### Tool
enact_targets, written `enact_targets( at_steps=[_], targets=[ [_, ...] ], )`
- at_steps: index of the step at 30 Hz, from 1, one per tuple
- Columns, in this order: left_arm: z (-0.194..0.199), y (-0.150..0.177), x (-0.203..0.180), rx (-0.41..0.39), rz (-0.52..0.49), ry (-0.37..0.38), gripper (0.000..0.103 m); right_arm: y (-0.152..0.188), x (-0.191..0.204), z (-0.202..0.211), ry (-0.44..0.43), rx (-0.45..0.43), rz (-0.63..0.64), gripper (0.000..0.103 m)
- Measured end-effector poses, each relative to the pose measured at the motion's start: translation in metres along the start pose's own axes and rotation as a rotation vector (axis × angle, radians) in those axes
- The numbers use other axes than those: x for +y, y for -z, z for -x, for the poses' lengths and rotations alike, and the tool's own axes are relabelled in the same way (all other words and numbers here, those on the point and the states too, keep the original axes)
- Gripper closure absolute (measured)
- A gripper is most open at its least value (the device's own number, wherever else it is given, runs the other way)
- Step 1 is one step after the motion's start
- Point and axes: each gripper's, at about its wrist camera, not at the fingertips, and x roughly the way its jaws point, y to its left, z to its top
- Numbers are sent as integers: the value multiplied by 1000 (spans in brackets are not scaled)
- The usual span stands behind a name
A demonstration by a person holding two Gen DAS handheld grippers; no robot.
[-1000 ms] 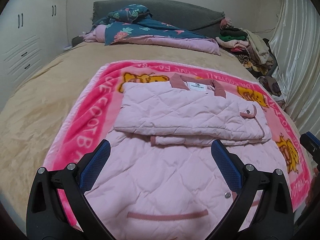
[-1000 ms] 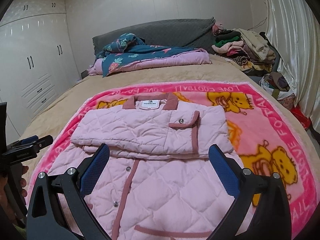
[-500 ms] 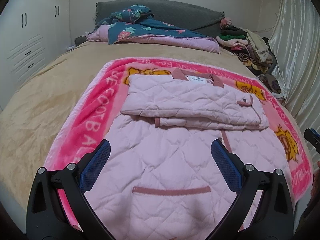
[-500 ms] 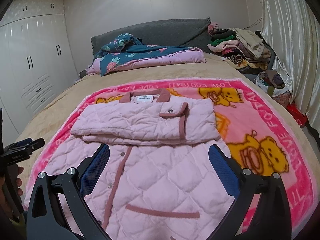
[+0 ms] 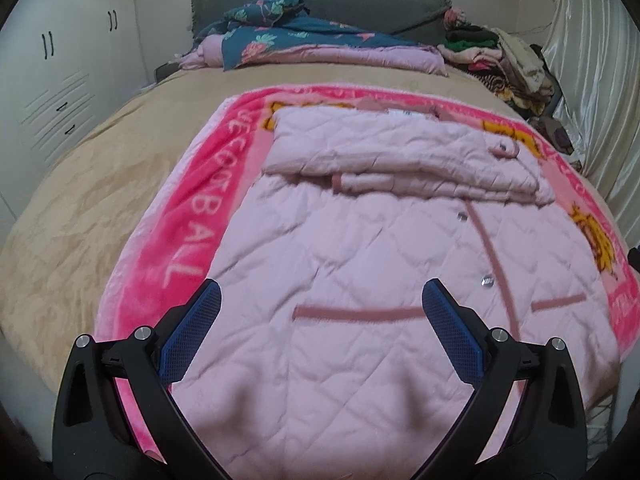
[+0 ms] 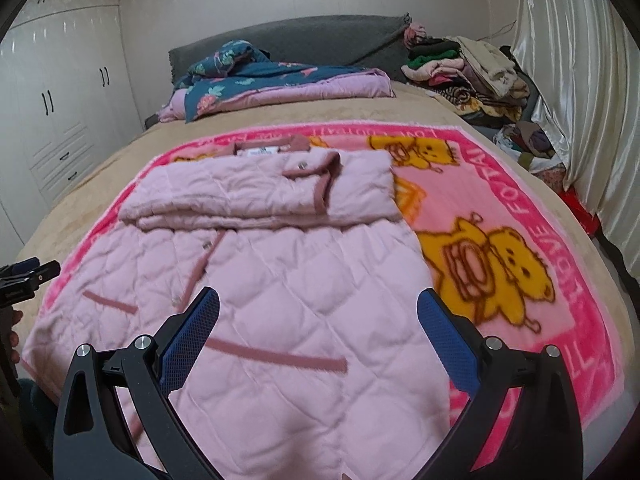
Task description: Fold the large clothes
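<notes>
A pale pink quilted jacket (image 5: 360,248) (image 6: 280,280) lies buttoned and front up on a bright pink bear-print blanket (image 5: 192,208) (image 6: 520,240). Its sleeves are folded across the chest into a thick band (image 5: 400,156) (image 6: 260,196) below the collar. My left gripper (image 5: 320,292) hovers open over the jacket's lower left part, above a darker pink pocket trim (image 5: 356,314). My right gripper (image 6: 318,300) hovers open over the lower right part, above the other pocket trim (image 6: 276,354). Neither holds any cloth. The left tool (image 6: 24,278) and a hand show at the right wrist view's left edge.
The blanket covers a tan bedspread (image 5: 80,200). A teal floral quilt (image 5: 288,36) lies at the grey headboard, and a heap of clothes (image 6: 472,68) is piled at the far right. White wardrobes (image 6: 60,112) stand on the left, a shiny curtain (image 6: 580,100) on the right.
Both grippers have drawn back toward the foot of the bed, away from the folded sleeves; more of the jacket's lower half and both pocket trims now show. Both stay open.
</notes>
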Motion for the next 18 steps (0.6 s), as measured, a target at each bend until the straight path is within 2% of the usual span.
enact_targets(
  at_steps=[9, 18],
  targets=[
    [-5, 30, 37, 78, 46, -35, 8, 34, -19, -4, 27, 72, -3, 4],
    [-6, 57, 74, 144, 113, -14, 8, 67, -34, -5, 41, 132, -19, 4]
  ],
)
